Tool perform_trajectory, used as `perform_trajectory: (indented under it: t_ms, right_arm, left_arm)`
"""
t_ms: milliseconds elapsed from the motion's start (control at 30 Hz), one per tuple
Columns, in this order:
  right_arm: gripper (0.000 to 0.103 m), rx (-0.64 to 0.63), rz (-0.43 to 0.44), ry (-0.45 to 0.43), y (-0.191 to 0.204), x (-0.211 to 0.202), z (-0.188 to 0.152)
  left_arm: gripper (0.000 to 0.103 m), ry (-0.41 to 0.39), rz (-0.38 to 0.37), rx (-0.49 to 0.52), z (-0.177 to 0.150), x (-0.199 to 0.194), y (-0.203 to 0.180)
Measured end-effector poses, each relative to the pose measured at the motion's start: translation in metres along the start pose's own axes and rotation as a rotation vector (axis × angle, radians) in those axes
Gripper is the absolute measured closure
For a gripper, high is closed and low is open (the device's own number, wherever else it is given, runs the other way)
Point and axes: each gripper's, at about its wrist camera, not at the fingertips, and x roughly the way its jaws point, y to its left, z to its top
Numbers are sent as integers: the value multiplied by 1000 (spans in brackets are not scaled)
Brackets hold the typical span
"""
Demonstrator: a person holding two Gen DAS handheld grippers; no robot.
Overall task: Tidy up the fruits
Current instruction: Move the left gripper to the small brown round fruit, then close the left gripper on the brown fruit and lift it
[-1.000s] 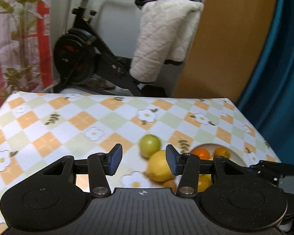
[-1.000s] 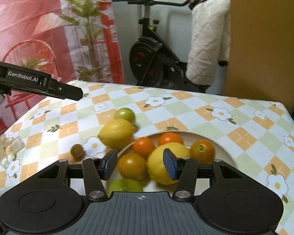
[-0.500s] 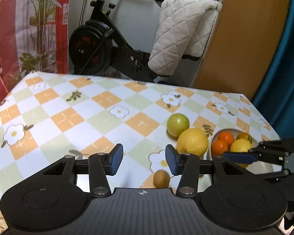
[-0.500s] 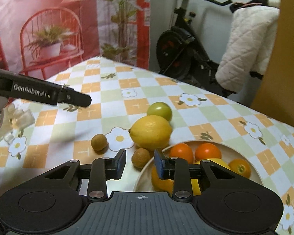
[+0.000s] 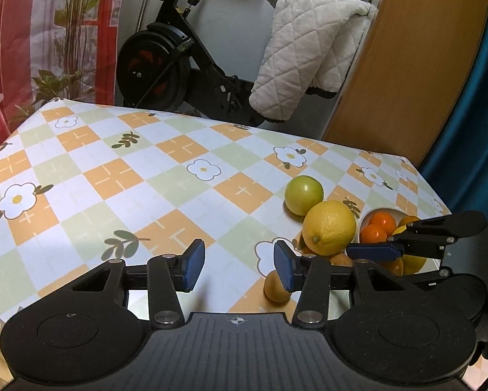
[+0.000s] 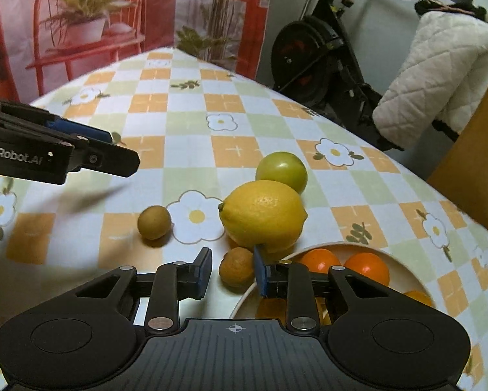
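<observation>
My right tool (image 6: pixel 232 272) has swung off the fruit pile in the cream round bowl (image 6: pixel 343 250) to the loose fruit beside it, and its jaws have just been closing. They are now sitting at their narrowest around a small brownish-orange round fruit (image 6: pixel 236 267). The right pad is pressing its side and the left pad looks all but on it, so I am reading this as a grip. That fruit is lying on the checked floral bench (image 6: pixel 230 150), just outside the bowl rim and touching the front of the large yellow lemon (image 6: pixel 263 215).

My left tool (image 5: pixel 239 265) is hanging part open with nothing in it. A second small olive-brown fruit (image 5: pixel 276 288) is lying just beside its right pad.

I am judging the step as picking up loose fruit for the bowl. The next move is asking for a straight lift that is not nudging the lemon, then a short carry right over the rim.

The gripped fruit is nearly round, with no real long axis. The lemon is lying with its long axis across my right wrist view, its stem tip pointing left. A round green fruit (image 6: pixel 281 171) is sitting just behind it.
</observation>
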Motion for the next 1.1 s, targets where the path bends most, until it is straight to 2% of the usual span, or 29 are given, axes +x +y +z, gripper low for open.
perform_trajectory:
  t_ms: [200,467,800,1000,1033,1100]
  right_arm:
    - [77,-46,-33,24,6,5,3]
    - [79,-96,-50,50,15,12,2]
    - [79,-15,-22,-12,9,-7,-5]
    - [79,24,-13,-45,5,-21,-12]
    - [79,31,-12,-51,4,-23,-13]
    - [79,45,-12,-61,2,-28,-16]
  left_arm:
    - [59,12,-13,-6,-4,1,1]
    - [60,31,-41,-9,-9,4,-2]
    - [60,89,-76,31,-14,25,-12]
    - [60,108,-62,51,-19,35,-18]
    - [61,107,-58,50,-19,35,-18]
    - [71,108,-63,49,-18,34,-17]
